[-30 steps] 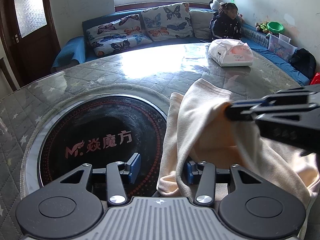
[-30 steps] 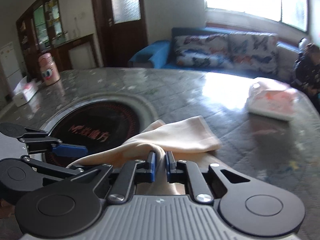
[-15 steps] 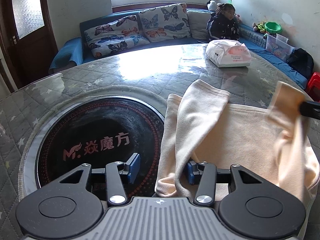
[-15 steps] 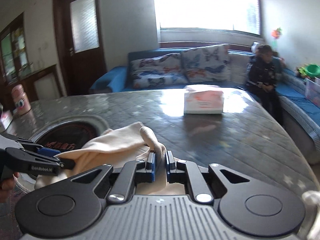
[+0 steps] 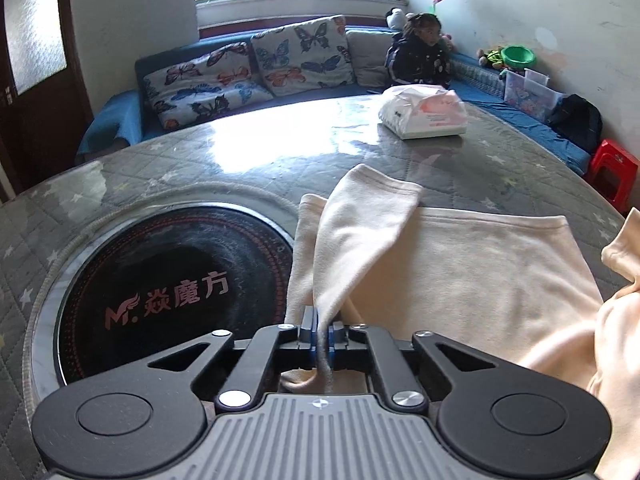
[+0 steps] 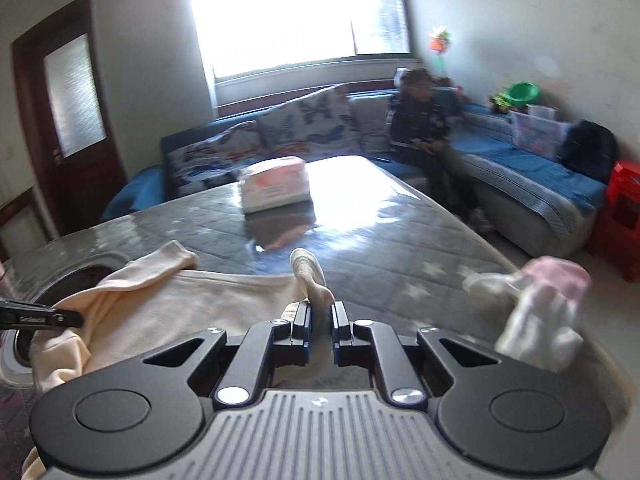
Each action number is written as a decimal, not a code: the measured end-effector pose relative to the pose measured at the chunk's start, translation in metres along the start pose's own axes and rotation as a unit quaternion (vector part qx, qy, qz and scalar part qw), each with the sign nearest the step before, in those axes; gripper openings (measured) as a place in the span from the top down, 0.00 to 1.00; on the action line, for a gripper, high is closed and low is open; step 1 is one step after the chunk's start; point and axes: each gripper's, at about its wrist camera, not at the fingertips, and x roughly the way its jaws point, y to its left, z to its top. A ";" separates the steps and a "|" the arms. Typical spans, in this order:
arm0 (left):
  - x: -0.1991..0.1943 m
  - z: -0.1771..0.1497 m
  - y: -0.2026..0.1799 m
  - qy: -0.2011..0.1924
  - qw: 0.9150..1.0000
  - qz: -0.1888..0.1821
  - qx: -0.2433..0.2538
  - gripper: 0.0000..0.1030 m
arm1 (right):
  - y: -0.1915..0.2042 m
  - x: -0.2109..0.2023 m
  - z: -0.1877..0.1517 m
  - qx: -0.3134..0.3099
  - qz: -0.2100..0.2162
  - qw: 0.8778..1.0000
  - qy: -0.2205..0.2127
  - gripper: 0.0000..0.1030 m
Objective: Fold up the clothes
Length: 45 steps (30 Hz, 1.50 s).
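Note:
A cream long-sleeved garment (image 5: 460,272) lies spread on the grey quilted table (image 5: 280,156). My left gripper (image 5: 319,326) is shut on its left sleeve (image 5: 360,220), which stretches away from the jaws over the body. My right gripper (image 6: 320,316) is shut on the right sleeve (image 6: 310,276), whose cuff sticks up above the jaws. The garment body also shows in the right wrist view (image 6: 192,300), with the left gripper's finger (image 6: 40,316) at its left edge.
A round black hotplate (image 5: 168,292) is set into the table left of the garment. A white and pink tissue pack (image 5: 424,110) lies at the far side. White and pink clothes (image 6: 536,312) hang at the table's right edge. A child (image 5: 418,52) sits on the blue sofa.
My left gripper has shut on the left sleeve. My right gripper has carried the right sleeve out to the right, uncovering the garment body.

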 end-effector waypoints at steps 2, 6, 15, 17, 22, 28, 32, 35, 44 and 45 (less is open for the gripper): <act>-0.003 -0.001 -0.001 -0.005 1.000 0.002 0.002 0.96 | -0.008 -0.004 -0.006 0.011 -0.010 1.000 0.002 0.91; -0.010 -0.003 0.002 -0.012 1.000 0.007 -0.001 0.97 | -0.021 -0.010 -0.016 0.026 -0.023 0.999 0.005 0.91; -0.022 -0.013 0.026 -0.015 0.999 0.028 -0.035 0.97 | -0.029 -0.009 -0.025 0.039 -0.032 0.999 0.015 0.91; -0.024 -0.017 0.035 -0.014 0.998 0.033 -0.045 0.97 | -0.027 -0.007 -0.026 0.039 -0.032 0.999 0.019 0.91; -0.031 -0.028 0.052 -0.010 0.997 0.048 -0.061 0.97 | -0.024 -0.003 -0.030 0.040 -0.033 0.998 0.027 0.91; -0.045 -0.047 0.072 -0.005 0.994 0.061 -0.087 0.97 | -0.025 -0.005 -0.029 0.039 -0.034 0.998 0.028 0.91; -0.056 -0.064 0.078 -0.002 0.993 0.069 -0.099 0.97 | -0.024 -0.003 -0.030 0.036 -0.030 0.998 0.033 0.91; -0.067 -0.074 0.085 -0.003 0.991 0.076 -0.113 0.97 | -0.021 -0.003 -0.032 0.034 -0.026 0.998 0.037 0.91; -0.104 -0.112 0.104 0.000 0.982 0.105 -0.158 0.96 | -0.006 0.003 -0.036 0.017 -0.013 0.998 0.051 0.77; -0.108 -0.117 0.106 0.002 0.981 0.107 -0.164 0.96 | -0.005 0.003 -0.036 0.015 -0.013 0.999 0.050 0.72</act>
